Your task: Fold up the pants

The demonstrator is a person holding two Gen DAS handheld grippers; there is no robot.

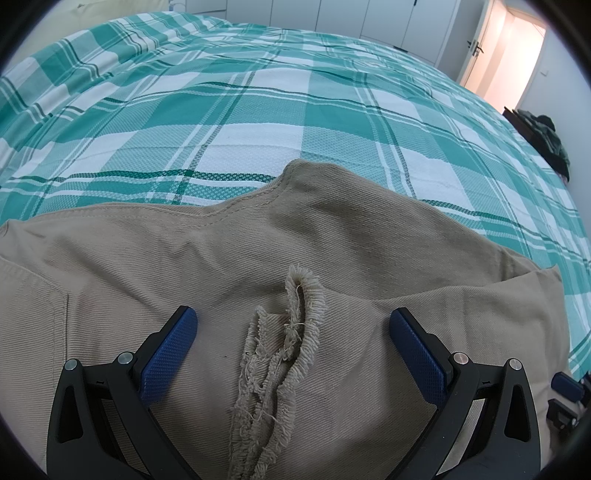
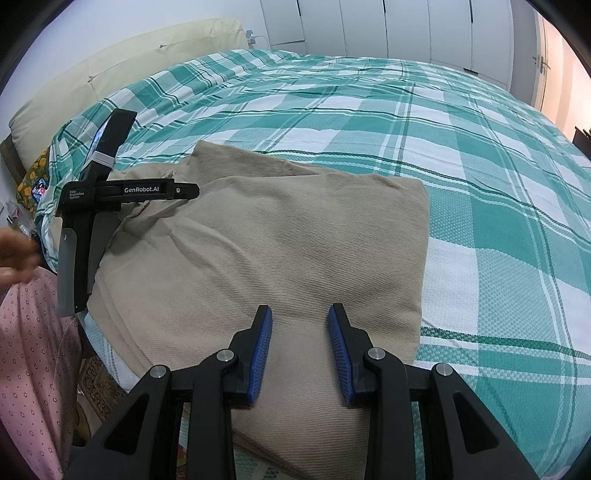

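Note:
Beige pants (image 2: 288, 254) lie folded into a thick rectangle on the green-and-white checked bed cover. In the left wrist view the same pants (image 1: 229, 258) fill the lower half, and a frayed leg hem (image 1: 284, 350) lies on top between the fingers. My left gripper (image 1: 293, 321) stands wide open just above the cloth, with the frayed hem below its gap and no pad touching it. That left gripper's body (image 2: 110, 192) shows over the pants' left part in the right wrist view. My right gripper (image 2: 300, 314) hovers open over the near edge of the folded pants, nothing between its pads.
The bed cover (image 1: 258, 110) stretches far behind and to the right. A cream headboard (image 2: 110, 62) stands at the left, white wardrobe doors (image 2: 406, 26) at the back. A person's hand (image 2: 14, 254) and pink dotted clothing (image 2: 29, 350) are at the left edge. Dark clothes (image 1: 546, 136) lie beyond the bed's right side.

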